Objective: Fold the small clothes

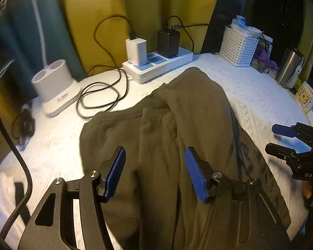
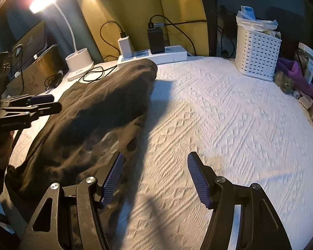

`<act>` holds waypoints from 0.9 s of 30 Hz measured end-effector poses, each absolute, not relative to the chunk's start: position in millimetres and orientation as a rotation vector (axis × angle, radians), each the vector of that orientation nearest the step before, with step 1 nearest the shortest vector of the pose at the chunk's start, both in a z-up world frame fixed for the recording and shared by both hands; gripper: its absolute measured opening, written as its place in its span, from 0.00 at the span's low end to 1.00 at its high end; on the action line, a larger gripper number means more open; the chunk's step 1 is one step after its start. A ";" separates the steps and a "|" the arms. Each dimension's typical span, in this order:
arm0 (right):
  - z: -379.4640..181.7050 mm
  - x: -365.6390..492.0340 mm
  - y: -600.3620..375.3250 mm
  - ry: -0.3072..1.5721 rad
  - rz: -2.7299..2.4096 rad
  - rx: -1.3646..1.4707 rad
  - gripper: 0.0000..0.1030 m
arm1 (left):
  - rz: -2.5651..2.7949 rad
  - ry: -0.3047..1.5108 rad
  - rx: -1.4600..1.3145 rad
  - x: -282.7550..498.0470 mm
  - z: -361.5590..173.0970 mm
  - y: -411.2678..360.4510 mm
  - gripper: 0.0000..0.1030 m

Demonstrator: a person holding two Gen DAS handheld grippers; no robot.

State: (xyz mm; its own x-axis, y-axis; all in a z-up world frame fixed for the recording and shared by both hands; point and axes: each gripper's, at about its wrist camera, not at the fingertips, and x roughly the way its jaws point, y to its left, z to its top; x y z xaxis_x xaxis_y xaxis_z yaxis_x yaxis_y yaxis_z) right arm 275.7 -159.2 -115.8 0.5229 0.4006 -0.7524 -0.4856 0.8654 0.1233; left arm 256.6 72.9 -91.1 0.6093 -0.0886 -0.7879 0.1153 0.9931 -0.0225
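A: Starting at the left, the lamp base (image 1: 56, 87) and power strip (image 1: 156, 64) sit at the back of the white textured cover (image 2: 229, 114), and the olive garment (image 1: 177, 114) lies bunched between them and the near edge.

B: How will it handle?

A: Soft and limp, I judge; light, thick enough to hold creases. Take it by a hem or corner, not the heaped middle.

B: And the left gripper (image 1: 155, 173)?

A: Released, nothing pinched; the cloth lies directly under and ahead of its spread jaws.

B: The right gripper (image 2: 155, 179)?

A: Also released and empty. The garment lies to its left, its edge near the left finger (image 2: 112, 177); bare cover is ahead.
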 end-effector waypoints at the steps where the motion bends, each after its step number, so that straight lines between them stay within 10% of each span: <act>1: -116.3 278.1 -159.0 0.873 0.533 -0.106 0.64 | -0.123 0.916 0.030 262.2 -93.2 72.0 0.58; 12: -126.5 302.8 -155.8 0.893 0.537 -0.091 0.64 | -0.182 0.985 0.016 294.4 -116.0 66.6 0.57; 17: -130.9 305.8 -153.7 0.907 0.535 -0.091 0.64 | -0.221 0.960 -0.015 292.3 -114.0 66.3 0.11; 27: -117.4 303.8 -137.1 0.875 0.555 -0.123 0.64 | -0.090 0.803 -0.099 259.0 -68.0 109.8 0.06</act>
State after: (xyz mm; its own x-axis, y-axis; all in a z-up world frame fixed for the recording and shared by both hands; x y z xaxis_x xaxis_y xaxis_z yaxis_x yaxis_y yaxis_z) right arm 303.8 -137.1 -117.4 0.5100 0.4108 -0.7558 -0.5088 0.8525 0.1200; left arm 259.0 109.8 -68.0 0.6915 -0.1180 -0.7127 0.0426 0.9915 -0.1228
